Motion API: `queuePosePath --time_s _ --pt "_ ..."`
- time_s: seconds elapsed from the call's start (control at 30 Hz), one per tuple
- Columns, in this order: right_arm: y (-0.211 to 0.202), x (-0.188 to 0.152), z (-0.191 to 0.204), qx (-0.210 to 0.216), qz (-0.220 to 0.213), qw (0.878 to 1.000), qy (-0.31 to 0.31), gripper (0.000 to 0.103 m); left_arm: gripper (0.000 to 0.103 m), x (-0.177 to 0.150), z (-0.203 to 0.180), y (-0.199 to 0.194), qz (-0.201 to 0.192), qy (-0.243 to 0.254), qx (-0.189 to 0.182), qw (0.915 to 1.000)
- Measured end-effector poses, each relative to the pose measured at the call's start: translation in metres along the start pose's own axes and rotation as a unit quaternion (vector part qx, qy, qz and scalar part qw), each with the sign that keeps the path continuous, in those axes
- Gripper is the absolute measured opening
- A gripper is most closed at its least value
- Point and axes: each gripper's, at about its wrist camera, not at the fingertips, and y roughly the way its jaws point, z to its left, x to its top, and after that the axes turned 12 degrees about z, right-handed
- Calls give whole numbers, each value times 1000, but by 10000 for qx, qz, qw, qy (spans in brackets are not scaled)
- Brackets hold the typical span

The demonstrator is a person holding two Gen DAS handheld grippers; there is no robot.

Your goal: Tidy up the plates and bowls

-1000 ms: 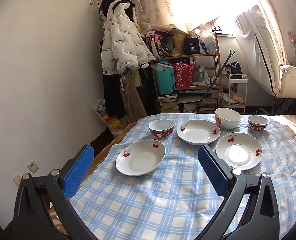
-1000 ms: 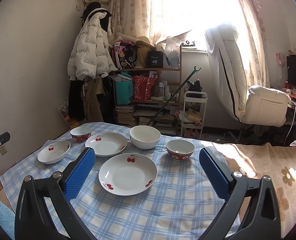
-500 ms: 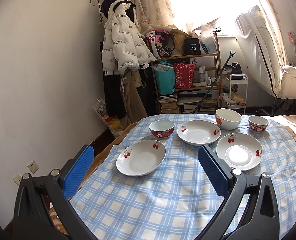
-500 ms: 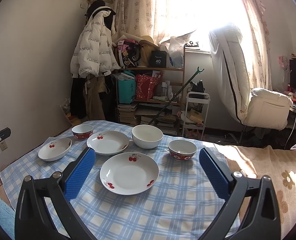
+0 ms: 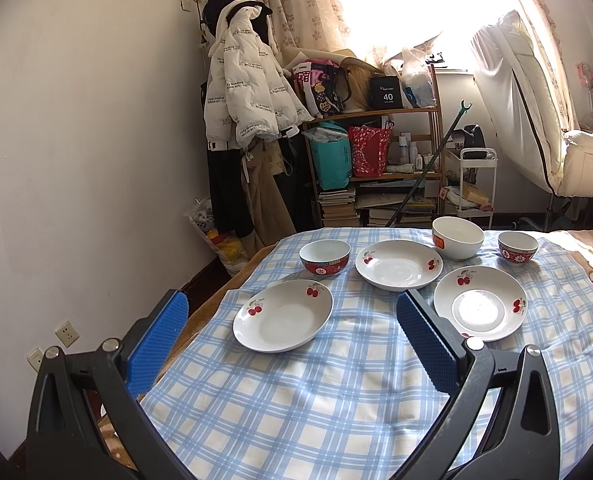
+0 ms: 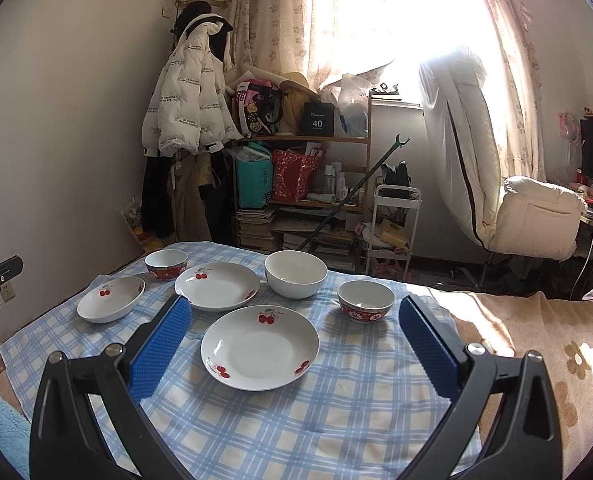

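Plates [image 6: 260, 346], three, bowls [image 6: 296, 273], three, separate, checked cloth [image 6: 336, 420]

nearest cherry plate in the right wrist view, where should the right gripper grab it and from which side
Grip the near rim of the cherry plate, coming in low from the camera side. It lies flat on the checked cloth with a shallow, upturned edge, so one finger can probably slip under the lip and the other press inside. The right gripper is open, and that edge faces it, clear of the bowls.

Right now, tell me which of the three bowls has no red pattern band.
The large white bowl, behind the front plate. The two smaller bowls carry red patterned outsides.
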Motion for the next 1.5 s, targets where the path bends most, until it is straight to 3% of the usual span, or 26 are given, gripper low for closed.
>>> queuePosePath --time_s 1.23,1.5 --pt "0 0 1 -22 16 10000 3 103 102 -6 5 2 17 15 -10 10000" --pt "5 8 4 -77 46 9999 -77 103 102 3 1 8 116 81 -190 9997"
